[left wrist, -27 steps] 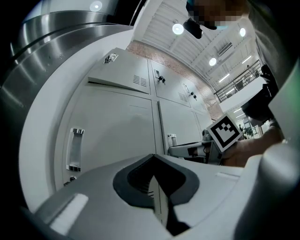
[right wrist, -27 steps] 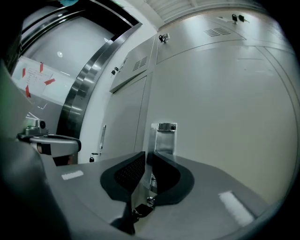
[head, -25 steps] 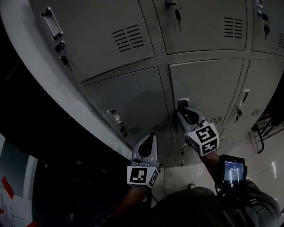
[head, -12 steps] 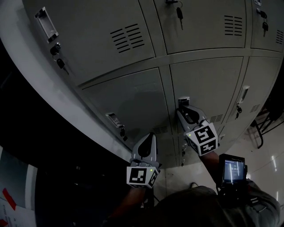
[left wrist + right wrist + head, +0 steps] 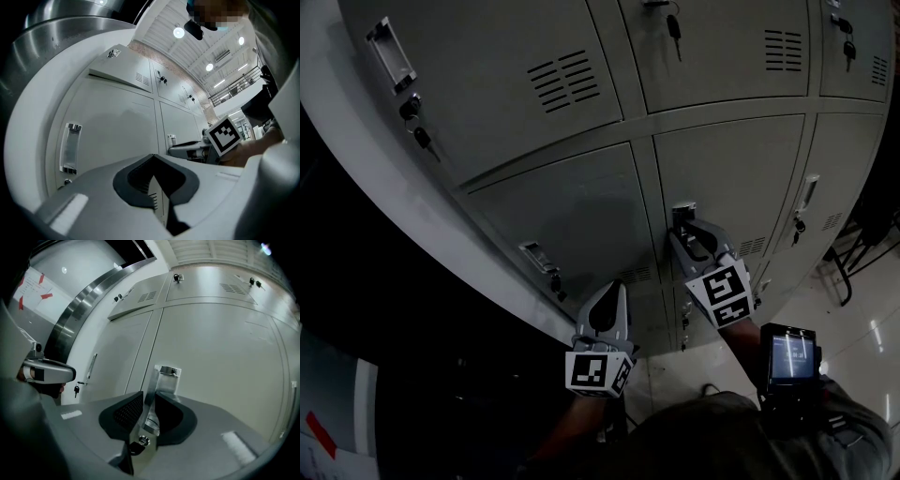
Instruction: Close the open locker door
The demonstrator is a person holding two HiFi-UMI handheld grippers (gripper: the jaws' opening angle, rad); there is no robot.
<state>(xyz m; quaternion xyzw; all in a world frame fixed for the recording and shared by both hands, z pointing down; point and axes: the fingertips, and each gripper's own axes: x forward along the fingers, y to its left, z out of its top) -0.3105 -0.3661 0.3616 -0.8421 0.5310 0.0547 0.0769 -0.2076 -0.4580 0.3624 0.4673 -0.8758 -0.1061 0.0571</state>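
Observation:
Grey metal lockers fill the views. The lower middle locker door point(image 5: 741, 178) lies flush with its neighbours. Its chrome handle point(image 5: 682, 214) point(image 5: 166, 376) stands between the jaws of my right gripper point(image 5: 684, 230) point(image 5: 150, 392). Those jaws have just been opening; the pads flank the handle closely without pressing on it. A keyhole point(image 5: 140, 440) shows just under the handle. My left gripper point(image 5: 614, 289) point(image 5: 153, 155) hovers lower left, in front of the neighbouring door point(image 5: 572, 216). It is shut and holds nothing.
The neighbouring door has its own handle point(image 5: 536, 255) with a key point(image 5: 555, 281) hanging below. Upper lockers point(image 5: 506, 75) also carry keys. A small screen device point(image 5: 789, 356) sits on the right forearm. Glossy floor point(image 5: 862, 319) and chair legs point(image 5: 853, 258) lie to the right.
The head view has drifted slightly, so the lockers sit a little higher and further left. Both grippers stay where they were, the right one still at the handle.

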